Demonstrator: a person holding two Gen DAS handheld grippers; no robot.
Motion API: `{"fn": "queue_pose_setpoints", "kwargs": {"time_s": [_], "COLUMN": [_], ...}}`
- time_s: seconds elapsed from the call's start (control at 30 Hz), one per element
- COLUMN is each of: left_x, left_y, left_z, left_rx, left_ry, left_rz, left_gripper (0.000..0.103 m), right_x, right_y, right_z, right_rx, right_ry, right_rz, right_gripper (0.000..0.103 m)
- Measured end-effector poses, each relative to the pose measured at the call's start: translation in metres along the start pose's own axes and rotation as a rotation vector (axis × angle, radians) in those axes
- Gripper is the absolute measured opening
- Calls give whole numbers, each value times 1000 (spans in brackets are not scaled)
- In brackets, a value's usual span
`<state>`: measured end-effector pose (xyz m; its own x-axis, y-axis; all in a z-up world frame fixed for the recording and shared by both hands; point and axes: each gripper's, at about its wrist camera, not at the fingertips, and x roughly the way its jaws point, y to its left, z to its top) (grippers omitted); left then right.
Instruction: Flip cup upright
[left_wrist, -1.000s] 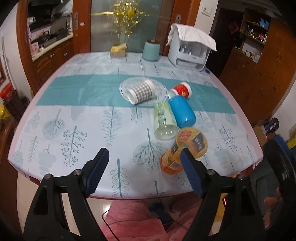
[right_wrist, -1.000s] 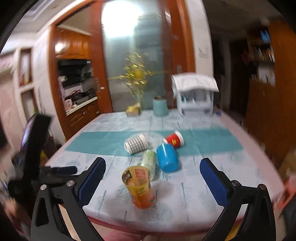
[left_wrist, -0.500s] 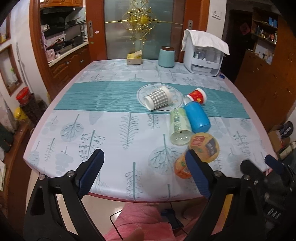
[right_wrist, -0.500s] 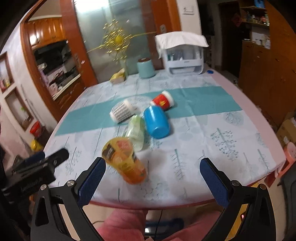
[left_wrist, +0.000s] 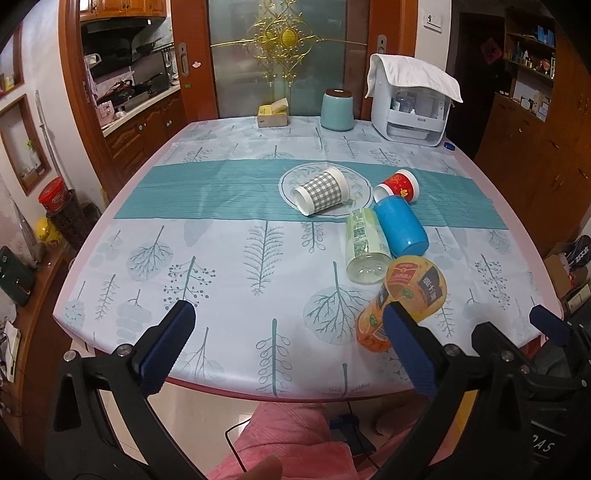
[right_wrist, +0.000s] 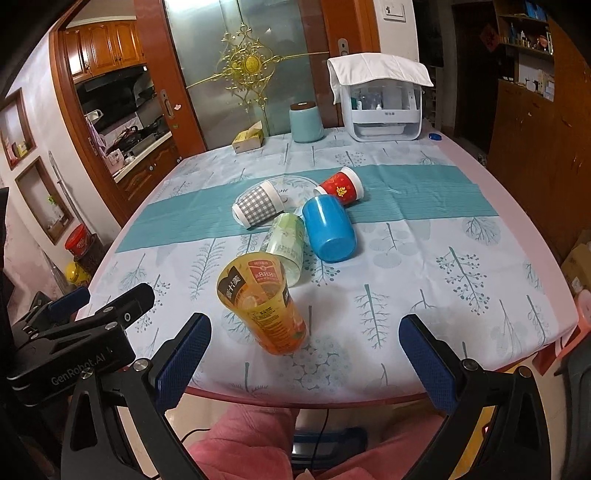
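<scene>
Several cups lie on their sides on the table: an orange-yellow plastic cup (left_wrist: 404, 295) (right_wrist: 264, 302) nearest me, a clear green cup (left_wrist: 364, 242) (right_wrist: 286, 240), a blue cup (left_wrist: 400, 229) (right_wrist: 330, 229), a red paper cup (left_wrist: 397, 184) (right_wrist: 341, 186) and a grey checked cup (left_wrist: 321, 191) (right_wrist: 255, 205) on a round mat (left_wrist: 360, 184). My left gripper (left_wrist: 284, 347) is open and empty at the table's near edge. My right gripper (right_wrist: 304, 354) is open and empty, with the orange cup just beyond its fingers.
At the far end stand a teal canister (left_wrist: 337, 110), a tissue box (left_wrist: 272, 115) and a white appliance (left_wrist: 412, 107) under a cloth. The left gripper's body (right_wrist: 74, 343) shows at the lower left of the right wrist view. Wooden cabinets flank the table.
Both grippers have pulled back and steadied, so the cups sit farther up the views. The right gripper swung right, and the orange cup now lies centred between its fingers. No cup has moved.
</scene>
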<state>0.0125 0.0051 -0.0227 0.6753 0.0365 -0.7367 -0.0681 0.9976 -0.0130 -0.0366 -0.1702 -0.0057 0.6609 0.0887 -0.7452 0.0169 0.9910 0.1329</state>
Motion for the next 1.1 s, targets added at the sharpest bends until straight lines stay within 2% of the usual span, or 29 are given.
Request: {"fn": "queue_pose_setpoints", "kwargs": {"time_s": [1.1], "left_x": [2], "left_y": [0], "left_z": [0], "left_rx": [1], "left_ry": [10], "left_rz": [12], "left_gripper": [102], "right_x": [1], "right_y": [-8], "right_z": [3], "right_rx": [10], "right_ry": [-5], "right_rz": [-17], "right_gripper": [103]}}
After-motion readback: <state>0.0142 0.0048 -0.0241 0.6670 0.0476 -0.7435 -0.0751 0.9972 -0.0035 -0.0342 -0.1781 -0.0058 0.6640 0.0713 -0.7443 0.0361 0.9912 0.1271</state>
